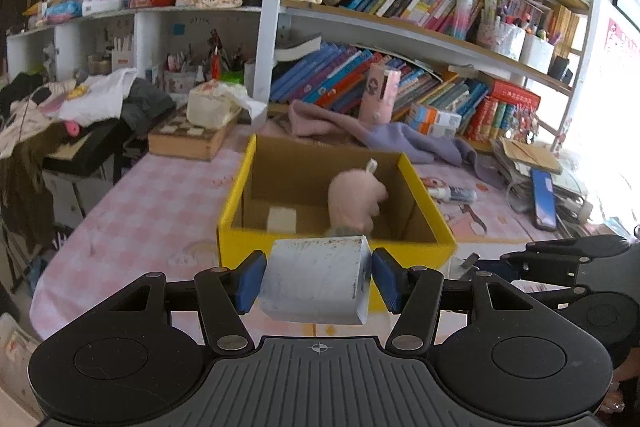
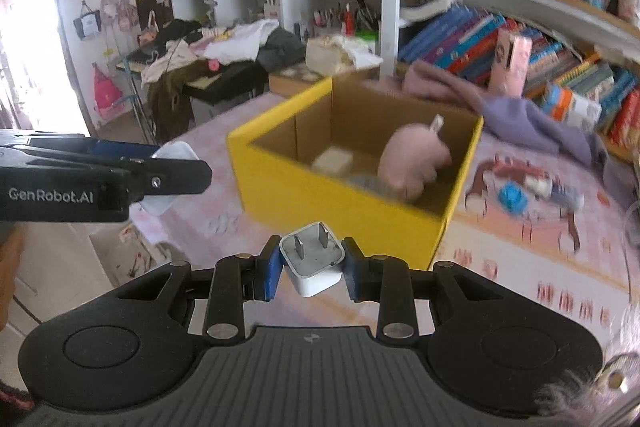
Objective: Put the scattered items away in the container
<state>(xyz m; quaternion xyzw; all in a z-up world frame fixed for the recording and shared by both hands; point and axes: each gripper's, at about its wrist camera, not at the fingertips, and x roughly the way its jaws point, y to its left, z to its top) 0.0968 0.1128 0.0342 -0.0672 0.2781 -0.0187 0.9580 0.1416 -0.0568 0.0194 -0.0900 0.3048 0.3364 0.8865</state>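
A yellow cardboard box [image 1: 336,247] [image 2: 320,199] stands open on the pink checked tablecloth. Inside it lie a pink plush toy [image 1: 356,201] [image 2: 414,159] and a small cream block [image 1: 281,219] [image 2: 333,159]. My left gripper [image 1: 318,279] is shut on a scuffed white box-shaped block [image 1: 316,279], held just short of the yellow box's near wall. In the right wrist view the left gripper [image 2: 168,179] shows at the left edge with the white block [image 2: 172,155]. My right gripper [image 2: 311,269] is shut on a white plug adapter [image 2: 314,267], prongs up, near the box's front corner.
A purple cloth [image 1: 400,135] and a pink tumbler [image 1: 378,95] lie behind the box. Pens, a blue cap [image 2: 512,197] and scissors [image 1: 474,217] are scattered to its right, with a phone [image 1: 544,199]. Bookshelves [image 1: 400,7] rise behind. A tissue box [image 1: 212,107] sits at the back left.
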